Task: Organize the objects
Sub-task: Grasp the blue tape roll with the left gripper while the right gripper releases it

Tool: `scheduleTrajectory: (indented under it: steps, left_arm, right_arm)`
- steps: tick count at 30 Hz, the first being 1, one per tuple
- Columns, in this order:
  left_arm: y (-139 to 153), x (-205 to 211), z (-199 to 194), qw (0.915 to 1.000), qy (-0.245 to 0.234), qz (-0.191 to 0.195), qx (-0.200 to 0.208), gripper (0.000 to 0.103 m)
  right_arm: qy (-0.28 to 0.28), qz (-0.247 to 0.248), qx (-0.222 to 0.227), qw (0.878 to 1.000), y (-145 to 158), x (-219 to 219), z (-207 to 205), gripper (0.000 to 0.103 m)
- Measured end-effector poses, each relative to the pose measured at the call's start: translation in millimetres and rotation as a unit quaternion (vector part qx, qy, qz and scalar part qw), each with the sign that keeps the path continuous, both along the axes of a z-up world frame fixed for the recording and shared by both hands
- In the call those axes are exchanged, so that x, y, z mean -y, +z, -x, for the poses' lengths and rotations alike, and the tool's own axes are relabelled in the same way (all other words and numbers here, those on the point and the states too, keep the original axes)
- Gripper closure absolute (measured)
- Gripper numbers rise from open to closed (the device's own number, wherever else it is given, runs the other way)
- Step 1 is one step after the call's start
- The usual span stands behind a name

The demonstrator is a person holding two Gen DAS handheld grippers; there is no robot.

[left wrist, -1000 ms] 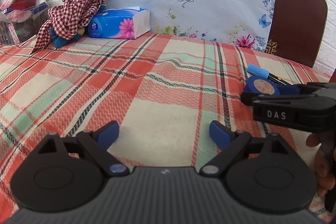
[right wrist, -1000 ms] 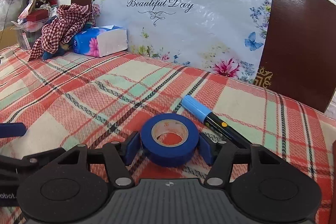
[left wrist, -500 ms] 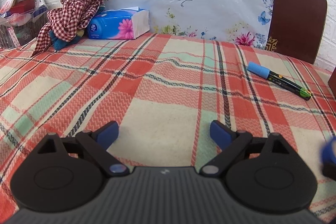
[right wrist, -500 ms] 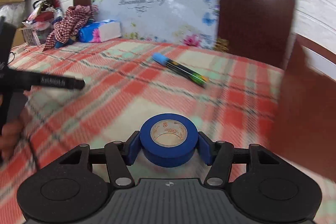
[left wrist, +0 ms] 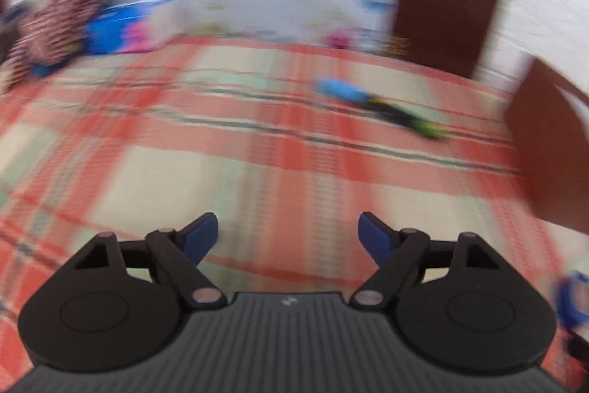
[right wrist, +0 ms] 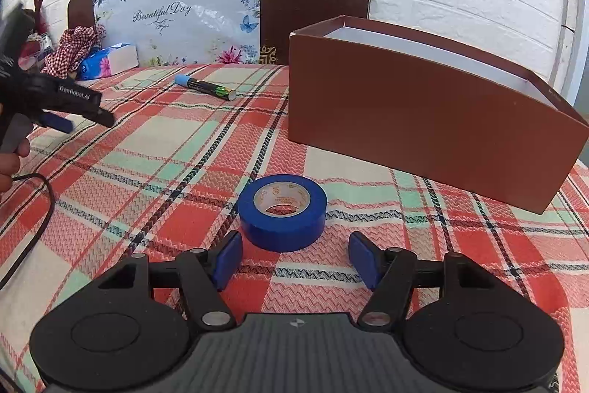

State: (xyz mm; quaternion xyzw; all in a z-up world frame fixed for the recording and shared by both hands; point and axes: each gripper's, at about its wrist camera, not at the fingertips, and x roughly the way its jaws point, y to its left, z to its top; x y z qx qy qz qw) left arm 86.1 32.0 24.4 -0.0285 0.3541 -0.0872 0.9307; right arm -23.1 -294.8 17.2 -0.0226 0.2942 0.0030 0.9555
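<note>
While your right tool [right wrist: 294, 258] gapes wide just behind the blue tape roll [right wrist: 282, 211] lying free, brown box [right wrist: 423, 120] far right, left tool [left wrist: 287, 236] wide too.

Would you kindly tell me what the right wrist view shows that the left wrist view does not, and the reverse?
Only the right wrist view shows the whole brown box, a sharp blue tape roll lying on the cloth, and the left hand-held gripper. Only the left wrist view shows that gripper's open jaws close up. Both show the blue-capped marker and the plaid tablecloth.
</note>
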Motion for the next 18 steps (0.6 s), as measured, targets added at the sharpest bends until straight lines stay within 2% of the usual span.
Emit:
scheduleTrajectory:
  steps: [2, 4, 8, 11, 13, 15, 18]
  left_arm:
    - [10, 45, 18, 0.9965, -0.083, 0.007, -0.005, 0.025]
    - [16, 87, 34, 0.9869, -0.159, 0.016, -0.022, 0.031]
    - [18, 146, 53, 0.9686, -0.243, 0.012, -0.05, 0.046]
    - [11, 169, 52, 0.9642, -0.255, -0.004, -0.074, 0.051]
    - [5, 177, 49, 0.9651, -0.245, -0.016, -0.091, 0.062]
    - [0, 177, 48, 0.9665, -0.238, -0.01, -0.096, 0.078]
    - [3, 177, 50, 0.9678, -0.235, -0.023, -0.087, 0.081]
  right_arm:
    - [-0.001, -0.002, 0.001, 1.0, 0, -1, -4, 0.038]
    - [0.0, -0.005, 0.002, 1.0, 0, -1, -4, 0.037]
    - [0.001, -0.01, 0.006, 1.0, -1, 0, -4, 0.037]
    - [0.005, -0.014, 0.005, 1.0, -1, 0, -6, 0.037]
    - [0.009, -0.015, 0.004, 1.0, -1, -1, -9, 0.041]
    - [0.02, -0.014, 0.002, 1.0, -1, -3, -13, 0.048]
    - [0.028, -0.009, 0.007, 1.0, 0, -7, -16, 0.049]
